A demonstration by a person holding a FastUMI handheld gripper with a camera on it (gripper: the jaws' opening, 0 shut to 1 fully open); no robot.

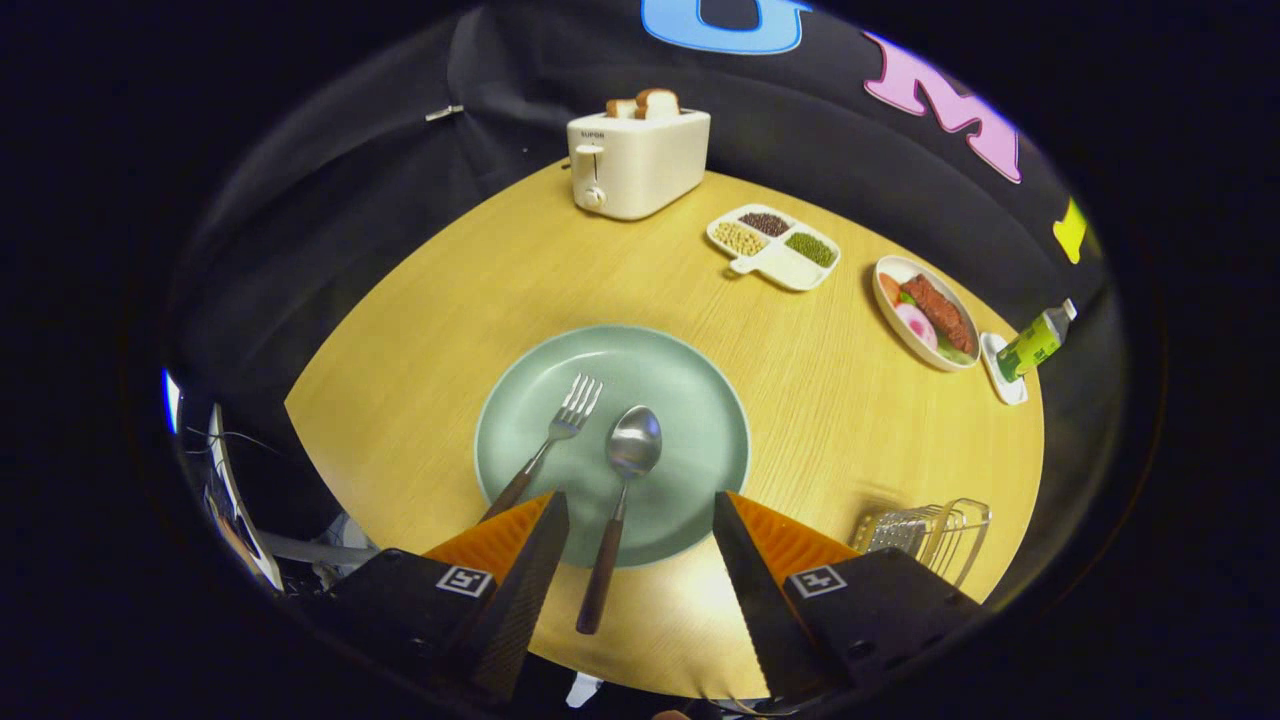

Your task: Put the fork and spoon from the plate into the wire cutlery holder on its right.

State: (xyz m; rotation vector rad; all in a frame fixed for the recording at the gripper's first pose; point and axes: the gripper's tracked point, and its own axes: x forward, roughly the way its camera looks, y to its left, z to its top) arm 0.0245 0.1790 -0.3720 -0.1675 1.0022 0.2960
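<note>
A pale green plate (pixel 700 400) lies on the round wooden table just ahead of my fingers. On it rest a fork (pixel 560 430) and a spoon (pixel 630 450), both with dark wooden handles pointing back toward me. The spoon's handle runs off the plate's near rim into the gap between my fingers. The fork's handle disappears behind my left finger. My gripper (pixel 640 505) is open, hovering above the plate's near edge, holding nothing. The wire cutlery holder (pixel 925 535) stands to the right of the plate, partly hidden behind my right finger.
A white toaster (pixel 635 160) with bread slices stands at the table's far side. A divided white dish of beans (pixel 775 245), an oval plate of food (pixel 925 312) and a green bottle (pixel 1035 343) on a small white tray line the far right edge.
</note>
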